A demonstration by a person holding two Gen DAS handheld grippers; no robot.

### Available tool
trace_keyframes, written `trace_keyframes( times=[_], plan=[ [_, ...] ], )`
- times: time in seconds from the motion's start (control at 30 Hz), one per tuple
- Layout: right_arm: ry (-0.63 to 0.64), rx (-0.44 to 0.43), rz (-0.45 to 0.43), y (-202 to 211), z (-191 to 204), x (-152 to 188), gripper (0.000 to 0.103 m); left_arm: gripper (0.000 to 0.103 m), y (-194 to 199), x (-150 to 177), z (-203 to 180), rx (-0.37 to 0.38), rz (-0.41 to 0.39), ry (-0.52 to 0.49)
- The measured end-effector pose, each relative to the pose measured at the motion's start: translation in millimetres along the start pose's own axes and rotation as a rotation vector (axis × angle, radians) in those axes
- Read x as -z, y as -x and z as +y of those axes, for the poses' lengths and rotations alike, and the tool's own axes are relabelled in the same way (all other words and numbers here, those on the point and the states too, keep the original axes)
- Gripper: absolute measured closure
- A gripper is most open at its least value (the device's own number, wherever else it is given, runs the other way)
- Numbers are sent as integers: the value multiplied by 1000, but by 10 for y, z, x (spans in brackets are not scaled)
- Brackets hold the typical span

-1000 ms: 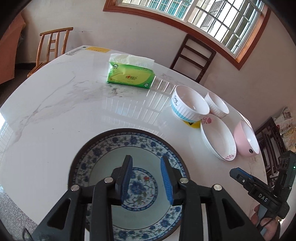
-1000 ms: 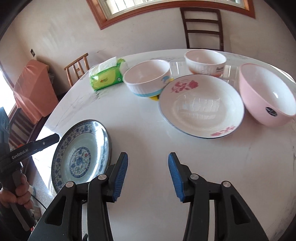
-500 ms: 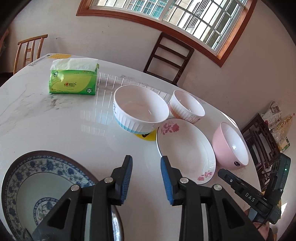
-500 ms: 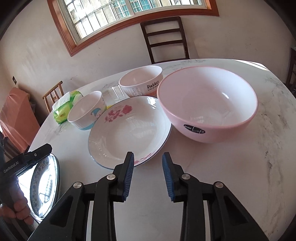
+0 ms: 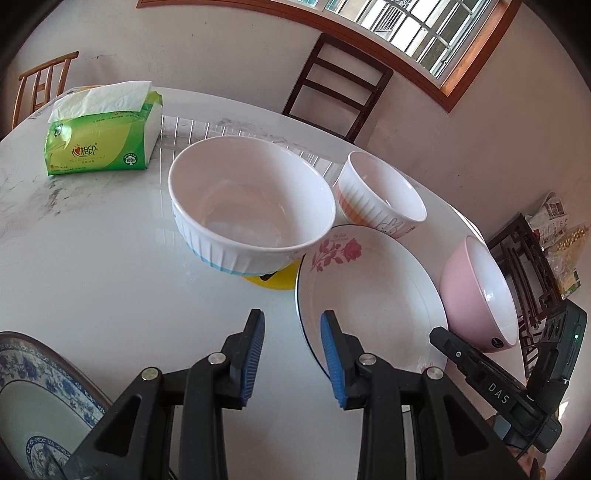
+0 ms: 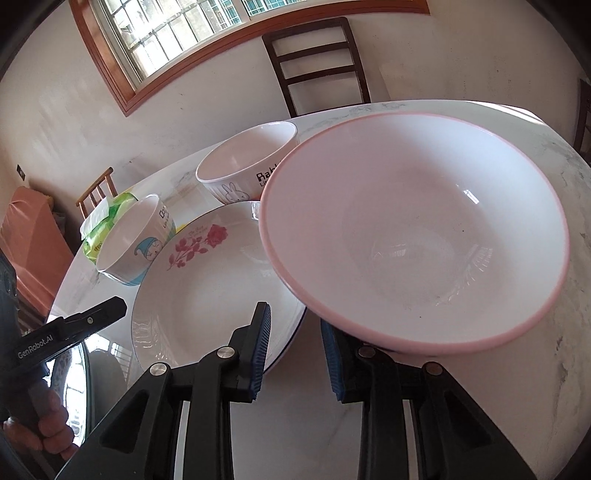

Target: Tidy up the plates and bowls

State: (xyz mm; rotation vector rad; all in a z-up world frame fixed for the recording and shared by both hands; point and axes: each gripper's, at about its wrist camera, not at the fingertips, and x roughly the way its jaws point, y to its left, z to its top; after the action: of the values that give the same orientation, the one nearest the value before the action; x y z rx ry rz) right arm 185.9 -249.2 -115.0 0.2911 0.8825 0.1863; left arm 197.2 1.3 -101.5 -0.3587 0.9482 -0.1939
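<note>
Shift: both views off blue plate (image 5: pixel 33 398), onto bowls.
Right gripper (image 6: pixel 297 350): jaws just narrowing, nothing clamped (pink bowl (image 6: pixel 417 236) overhanging).
Left gripper (image 5: pixel 291 354): parted, empty.

Walls: pale plaster (image 5: pixel 229 51), scuffed and stained in places.
Window: a barred window (image 6: pixel 177 26) sat high in a brown wooden frame, daylight coming through.
Table: a white marble-look table (image 5: pixel 92 258) reflected the window bars.
Chairs: a dark wooden chair (image 6: pixel 317 62) stood against the wall; a lighter wooden chair (image 5: pixel 40 88) stood at the far edge.
Corner: an orange-covered piece of furniture (image 6: pixel 26 236) stood by the wall.
Right side: a dark wooden rack (image 5: pixel 524 266) held papers.
</note>
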Motion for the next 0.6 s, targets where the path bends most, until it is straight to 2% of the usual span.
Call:
trace_keyframes(
  times=[0.13, 0.53, 0.6],
  plan=[
    [-9, -1, 6, -97, -63, -69, 77, 71, -106, -52, -12, 0, 14, -1],
    [-8, -42, 22, -250, -108, -179, 90, 71, -343, -94, -130, -7, 61, -39],
    [-7, -44, 23, -246, -109, -175, 92, 82, -382, -77, -163, 1, 81, -46]
  ],
)
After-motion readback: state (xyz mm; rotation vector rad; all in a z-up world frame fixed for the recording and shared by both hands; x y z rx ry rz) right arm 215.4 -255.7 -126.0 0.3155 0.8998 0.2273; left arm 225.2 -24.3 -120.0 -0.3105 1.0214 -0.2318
